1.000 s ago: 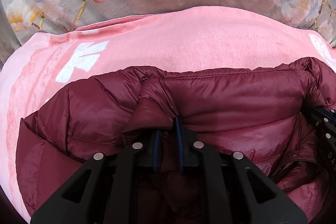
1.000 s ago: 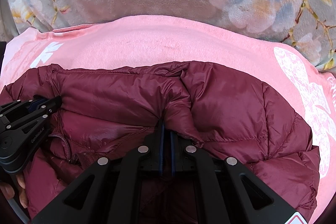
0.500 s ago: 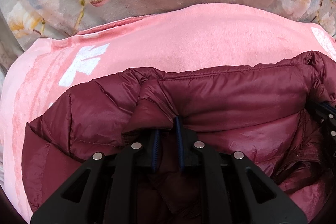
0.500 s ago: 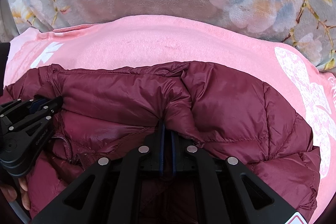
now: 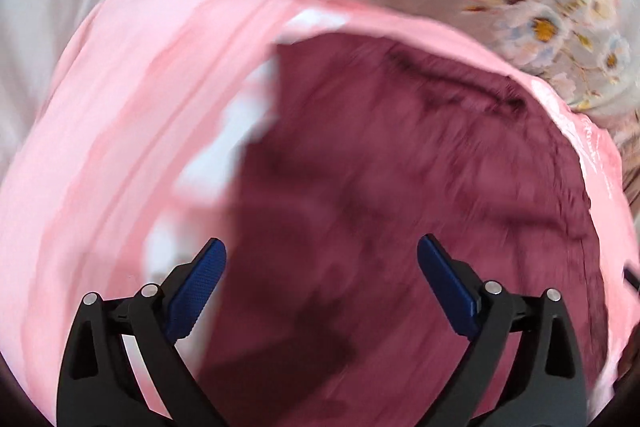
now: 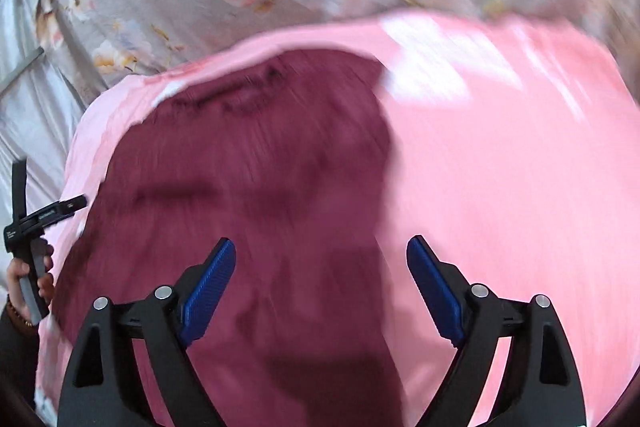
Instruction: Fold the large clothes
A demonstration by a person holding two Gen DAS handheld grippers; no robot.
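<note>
In the left wrist view, the left gripper (image 5: 322, 279) is hovering with its blue pads (image 5: 198, 291) spread wide apart, gripping nothing. Below it the maroon puffer jacket (image 5: 400, 167) is lying on the pink blanket (image 5: 120, 127), reaching close to the blanket's far edge, where the floral bedspread (image 5: 540, 19) is showing. The view is blurred.

In the right wrist view, the right gripper (image 6: 320, 283) is likewise gaping, released, above the jacket (image 6: 248, 179), which is covering the blanket's (image 6: 500, 167) left part. The left gripper (image 6: 44, 217) is showing at the left edge.
</note>
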